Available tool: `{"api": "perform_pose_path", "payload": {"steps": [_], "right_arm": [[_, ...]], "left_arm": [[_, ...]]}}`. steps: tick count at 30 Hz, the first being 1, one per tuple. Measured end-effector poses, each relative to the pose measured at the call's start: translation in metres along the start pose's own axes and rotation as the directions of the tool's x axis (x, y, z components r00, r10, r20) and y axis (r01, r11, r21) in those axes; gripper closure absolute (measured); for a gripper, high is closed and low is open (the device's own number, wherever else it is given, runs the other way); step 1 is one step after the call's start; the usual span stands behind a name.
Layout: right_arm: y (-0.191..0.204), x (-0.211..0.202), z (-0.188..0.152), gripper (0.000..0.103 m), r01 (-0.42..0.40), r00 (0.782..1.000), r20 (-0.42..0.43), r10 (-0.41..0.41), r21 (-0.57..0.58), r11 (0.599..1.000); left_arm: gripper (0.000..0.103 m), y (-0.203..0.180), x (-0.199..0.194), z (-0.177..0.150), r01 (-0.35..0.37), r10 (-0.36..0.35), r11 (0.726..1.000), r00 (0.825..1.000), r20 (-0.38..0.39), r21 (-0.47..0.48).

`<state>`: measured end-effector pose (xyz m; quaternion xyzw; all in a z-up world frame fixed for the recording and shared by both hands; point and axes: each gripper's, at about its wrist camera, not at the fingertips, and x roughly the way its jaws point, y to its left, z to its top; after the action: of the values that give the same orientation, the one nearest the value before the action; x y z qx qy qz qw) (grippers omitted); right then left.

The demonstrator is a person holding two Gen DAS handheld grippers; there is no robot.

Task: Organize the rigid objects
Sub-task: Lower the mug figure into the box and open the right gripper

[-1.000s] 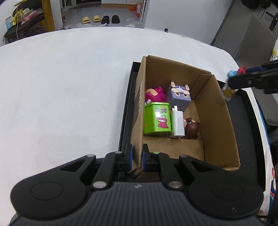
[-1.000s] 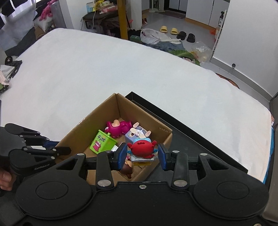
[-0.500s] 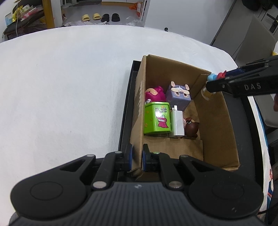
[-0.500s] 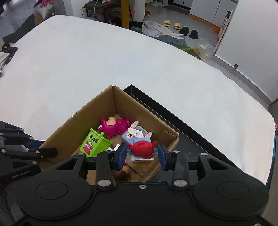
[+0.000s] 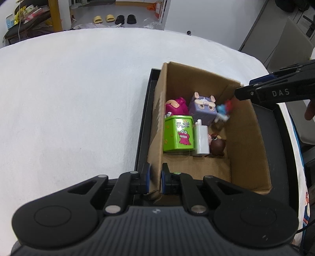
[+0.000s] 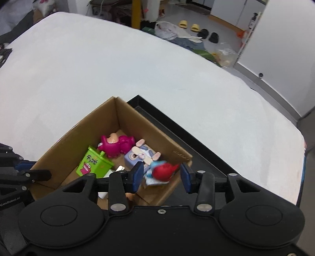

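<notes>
A cardboard box (image 5: 246, 137) sits in a black tray (image 5: 283, 157) and holds a green tin (image 5: 178, 133), a pink toy (image 5: 175, 107), a purple cube toy (image 5: 202, 107), a white charger (image 5: 200, 137) and a brown figure (image 5: 216, 144). My left gripper (image 5: 154, 178) is shut on the box's near wall. My right gripper (image 6: 161, 175) is open above the box's far corner. A red and blue toy (image 6: 163, 171), blurred, falls free between its fingers; it also shows in the left wrist view (image 5: 224, 110).
The box and tray stand on a white table (image 5: 78, 98). Beyond the table's far edge lie slippers (image 5: 114, 18) and floor clutter. A grey chair (image 5: 285, 45) stands at the right.
My right gripper has moved over the box and opened. The red and blue toy has left its fingers and drops into the box. My left gripper has kept its hold on the wall.
</notes>
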<state>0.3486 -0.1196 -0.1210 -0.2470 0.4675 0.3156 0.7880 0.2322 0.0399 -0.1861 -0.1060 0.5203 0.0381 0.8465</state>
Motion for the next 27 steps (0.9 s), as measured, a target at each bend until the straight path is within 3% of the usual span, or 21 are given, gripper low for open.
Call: {"api": "perform_pose_path", "payload": {"steps": [19, 25, 27], "right_arm": [[-0.013, -0.037, -0.034, 0.058, -0.101, 0.995, 0.032, 0.097, 0.214, 0.972], [-0.024, -0.049, -0.057, 0.043, -0.125, 0.992, 0.058, 0.112, 0.335, 0.934], [-0.027, -0.051, -0.065, 0.033, -0.115, 0.993, 0.064, 0.099, 0.373, 0.921]], "left_arm": [[0.093, 0.001, -0.003, -0.001, -0.010, 0.010, 1.000, 1.000, 0.006, 0.005], [0.093, -0.002, -0.004, 0.004, -0.019, 0.019, 1.000, 1.000, -0.017, 0.001], [0.093, -0.003, -0.006, 0.006, -0.025, 0.025, 1.000, 1.000, -0.018, 0.001]]}}
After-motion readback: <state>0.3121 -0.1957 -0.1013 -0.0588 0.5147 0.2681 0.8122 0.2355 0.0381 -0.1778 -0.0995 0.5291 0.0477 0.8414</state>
